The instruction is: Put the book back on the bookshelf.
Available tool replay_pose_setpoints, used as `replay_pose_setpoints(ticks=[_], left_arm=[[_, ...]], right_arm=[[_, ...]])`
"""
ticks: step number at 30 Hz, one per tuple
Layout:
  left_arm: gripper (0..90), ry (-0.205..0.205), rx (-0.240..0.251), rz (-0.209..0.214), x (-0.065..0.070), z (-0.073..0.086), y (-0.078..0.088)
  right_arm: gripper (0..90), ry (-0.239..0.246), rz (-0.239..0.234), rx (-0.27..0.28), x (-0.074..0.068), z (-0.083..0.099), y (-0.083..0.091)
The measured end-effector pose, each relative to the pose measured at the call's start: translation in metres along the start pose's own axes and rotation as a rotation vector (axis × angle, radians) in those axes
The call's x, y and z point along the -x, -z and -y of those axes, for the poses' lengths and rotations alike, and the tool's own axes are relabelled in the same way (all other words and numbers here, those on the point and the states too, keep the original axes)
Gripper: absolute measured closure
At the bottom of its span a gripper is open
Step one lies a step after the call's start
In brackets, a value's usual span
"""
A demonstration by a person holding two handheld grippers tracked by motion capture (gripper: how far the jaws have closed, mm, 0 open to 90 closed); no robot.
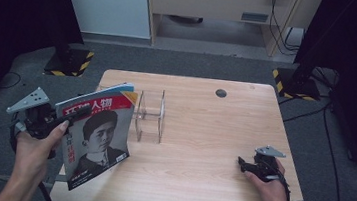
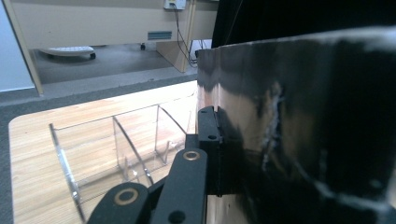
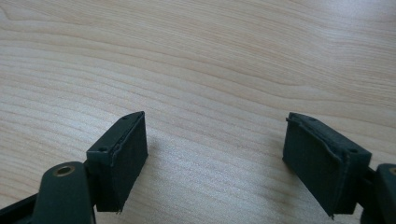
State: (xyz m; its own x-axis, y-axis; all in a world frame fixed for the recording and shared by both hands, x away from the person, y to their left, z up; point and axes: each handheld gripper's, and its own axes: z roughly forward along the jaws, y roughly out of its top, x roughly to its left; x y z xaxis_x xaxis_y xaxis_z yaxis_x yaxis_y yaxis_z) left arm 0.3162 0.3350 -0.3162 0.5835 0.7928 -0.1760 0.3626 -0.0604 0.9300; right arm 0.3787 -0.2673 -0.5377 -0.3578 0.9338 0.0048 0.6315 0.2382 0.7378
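Note:
A magazine (image 1: pixel 96 137) with a portrait cover and a red title block is held upright and tilted over the table's left edge. My left gripper (image 1: pixel 66 119) is shut on its left edge; in the left gripper view the magazine's dark glossy cover (image 2: pixel 303 126) fills the right side, pinched against the jaw pad (image 2: pixel 208 140). A clear acrylic rack (image 1: pixel 150 115) with upright dividers stands just right of the magazine, seen also as the rack (image 2: pixel 116 149) ahead. My right gripper (image 1: pixel 242 163) rests low on the table at the right, open, with bare wood between its pads (image 3: pixel 123 154).
The wooden table (image 1: pixel 203 133) has a small dark round hole (image 1: pixel 221 93) near its far edge. Black stands with yellow-striped bases (image 1: pixel 70 61) flank the table on the floor. Cables (image 1: pixel 310 114) trail at the right.

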Motion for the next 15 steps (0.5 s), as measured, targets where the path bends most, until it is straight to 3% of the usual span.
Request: replay_pose_setpoints(ticks=[15], left_arm=[[86.5, 0.017, 0.016, -0.037, -0.011, 0.002, 0.017]], right_arm=[[22.1, -0.001, 0.001, 0.001, 0.0, 0.0, 0.0]])
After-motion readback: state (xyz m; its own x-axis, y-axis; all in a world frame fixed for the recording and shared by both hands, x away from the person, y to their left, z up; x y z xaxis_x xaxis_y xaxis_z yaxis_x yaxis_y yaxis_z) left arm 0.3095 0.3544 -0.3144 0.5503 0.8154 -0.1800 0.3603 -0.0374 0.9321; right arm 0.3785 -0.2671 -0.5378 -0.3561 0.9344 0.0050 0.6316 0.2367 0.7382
